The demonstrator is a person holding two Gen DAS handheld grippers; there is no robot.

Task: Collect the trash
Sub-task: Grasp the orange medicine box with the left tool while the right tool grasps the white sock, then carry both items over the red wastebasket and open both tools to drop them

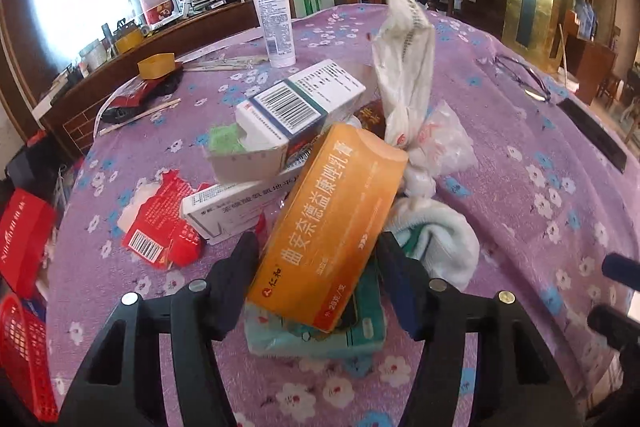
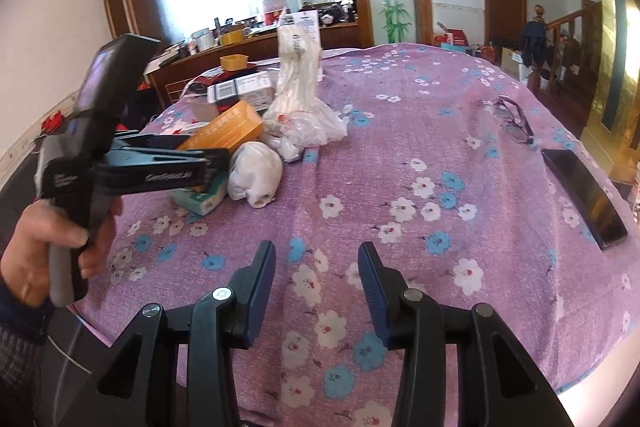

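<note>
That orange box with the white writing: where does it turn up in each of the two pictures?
Left wrist view: the orange box fills the lower centre, tilted, between the left claw's fingers.
Right wrist view: it sits small at centre left, behind the left claw seen from the side.
Shared landmark: the tall white plastic bag just beyond it.

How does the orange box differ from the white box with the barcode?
The orange box has large white print; the white box shows a barcode. The orange box looks closed; the white box has an open end flap. The orange box leans between the left gripper's fingers; the white box lies beyond them. Both are long cartons.
</note>
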